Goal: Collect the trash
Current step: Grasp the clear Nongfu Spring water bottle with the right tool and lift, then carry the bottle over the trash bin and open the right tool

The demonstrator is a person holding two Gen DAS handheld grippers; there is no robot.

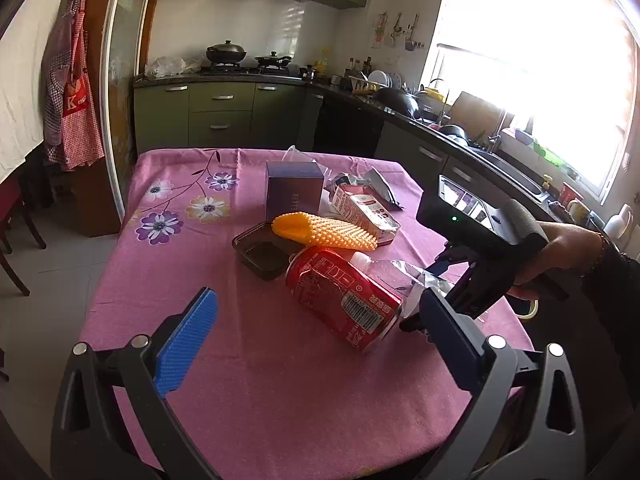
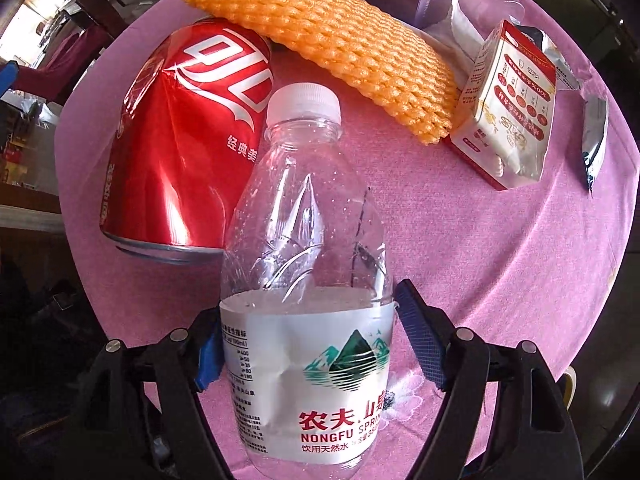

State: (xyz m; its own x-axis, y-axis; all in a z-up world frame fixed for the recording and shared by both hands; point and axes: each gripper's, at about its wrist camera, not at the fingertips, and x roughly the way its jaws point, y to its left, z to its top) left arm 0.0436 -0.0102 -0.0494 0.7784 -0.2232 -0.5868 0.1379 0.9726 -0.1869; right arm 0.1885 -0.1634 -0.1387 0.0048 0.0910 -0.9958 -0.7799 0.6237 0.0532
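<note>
Trash lay clustered on the pink floral tablecloth, waiting to be collected, and the right gripper pointed down over the nearest piece, a clear plastic water bottle lying on its side. Its fingers straddled the bottle at the label; the right-hand pad showed a narrow gap from the plastic, while the left-hand pad was mostly hidden behind the bottle, so they looked apart around it rather than clamped, probably positioned for a grasp across the widest part. The label read "NONGFU SPRING" under red Chinese characters and a green mountain logo, and the white cap was on. Touching the bottle's shoulder lay a dented red Coca-Cola can with white Chinese script, on its side as well. An orange foam fruit net rested partly on the can's upper end. Beside that sat a red-and-white drink carton printed with "100%", and a torn foil wrapper lay farther right. The left gripper hovered above the near table edge, fingers wide apart and empty, presumably held back while the other hand worked. A purple box and a dark plastic tray stood behind the can.
</note>
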